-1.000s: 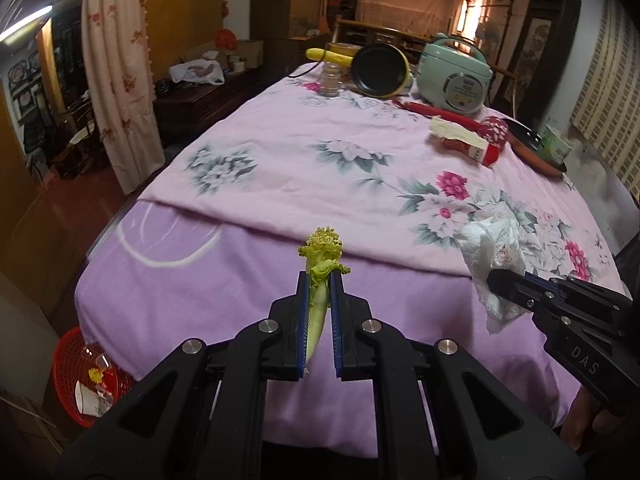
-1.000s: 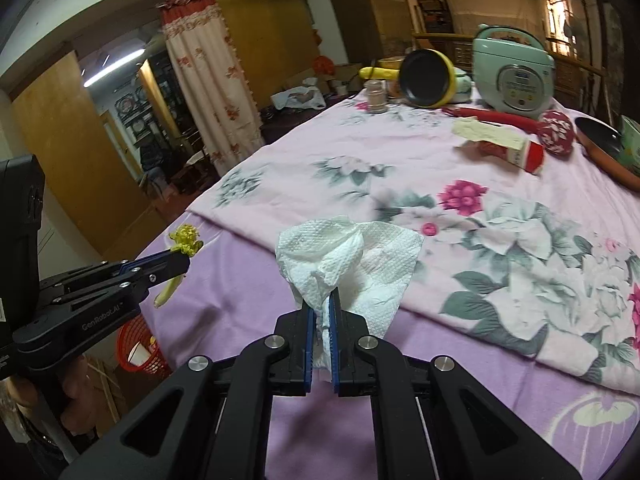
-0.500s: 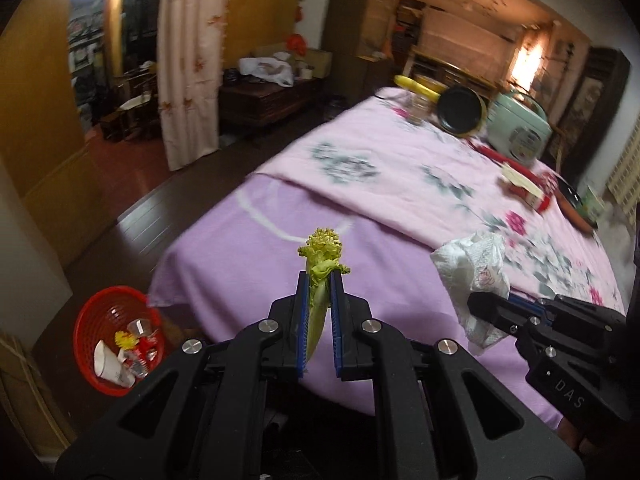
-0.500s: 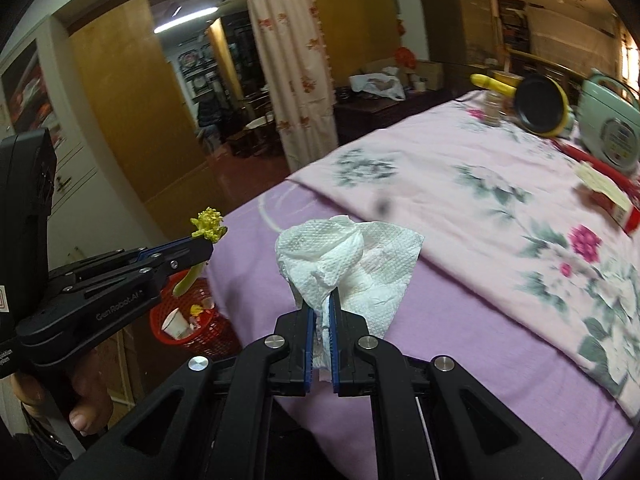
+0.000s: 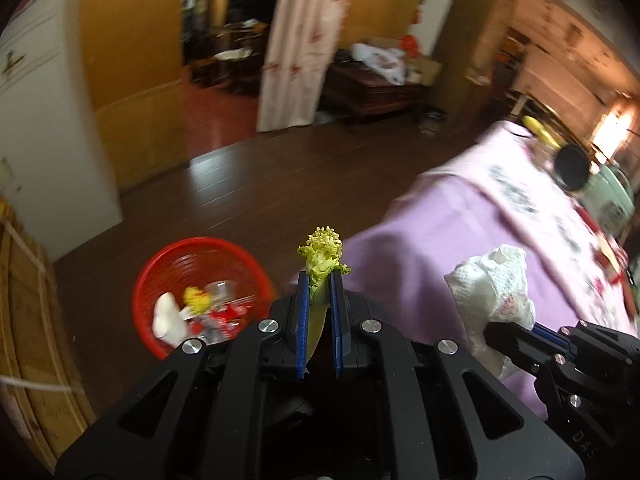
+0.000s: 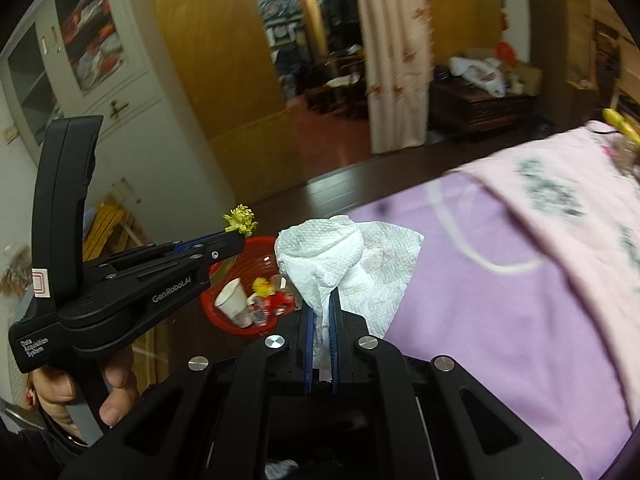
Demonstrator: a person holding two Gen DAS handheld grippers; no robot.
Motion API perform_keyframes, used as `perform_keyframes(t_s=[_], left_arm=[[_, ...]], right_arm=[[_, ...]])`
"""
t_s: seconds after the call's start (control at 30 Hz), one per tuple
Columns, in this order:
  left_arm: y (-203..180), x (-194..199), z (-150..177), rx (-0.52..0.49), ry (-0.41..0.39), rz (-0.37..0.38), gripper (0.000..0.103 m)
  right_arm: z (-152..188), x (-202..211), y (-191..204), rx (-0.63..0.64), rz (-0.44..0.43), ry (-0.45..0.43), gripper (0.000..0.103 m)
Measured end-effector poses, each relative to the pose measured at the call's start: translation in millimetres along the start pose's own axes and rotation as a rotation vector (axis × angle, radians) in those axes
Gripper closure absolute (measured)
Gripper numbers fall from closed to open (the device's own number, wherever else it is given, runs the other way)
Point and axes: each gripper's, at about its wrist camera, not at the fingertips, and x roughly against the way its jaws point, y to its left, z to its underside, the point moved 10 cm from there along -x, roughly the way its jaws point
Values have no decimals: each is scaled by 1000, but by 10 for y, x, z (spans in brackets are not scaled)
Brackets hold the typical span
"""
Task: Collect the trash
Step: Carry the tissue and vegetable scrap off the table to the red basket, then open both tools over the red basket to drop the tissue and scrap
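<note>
A yellow-green leafy vegetable scrap with a pale stalk and a frilly bud-like top (image 5: pixel 323 264) stands upright, its stalk pinched between blue pads, its head poking out above them. A crumpled white paper towel with an embossed texture and faint stains (image 6: pixel 344 256) is held up by its lower bunched part, its loose corner spread to the right. A round red plastic mesh basket (image 5: pixel 168 264) sits on the dark wooden floor, holding a white paper cup (image 6: pixel 234 304), a yellow scrap and red-and-clear wrappers.
</note>
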Motion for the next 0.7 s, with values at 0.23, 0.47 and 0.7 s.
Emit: perform_keyframes(t_s=[0.23,0.47,0.7], left_arm=[[774,-366,74,114,71,-99,92],[1319,-828,251,204,166,-192,92],[1670,-1207,453,269,255,-235,91]], right_arm=[[-99,-756,473,37,-76,113,96],[-48,-1488,612,28,-131,230,96],[122,-1976,749,10,-180,312,95]])
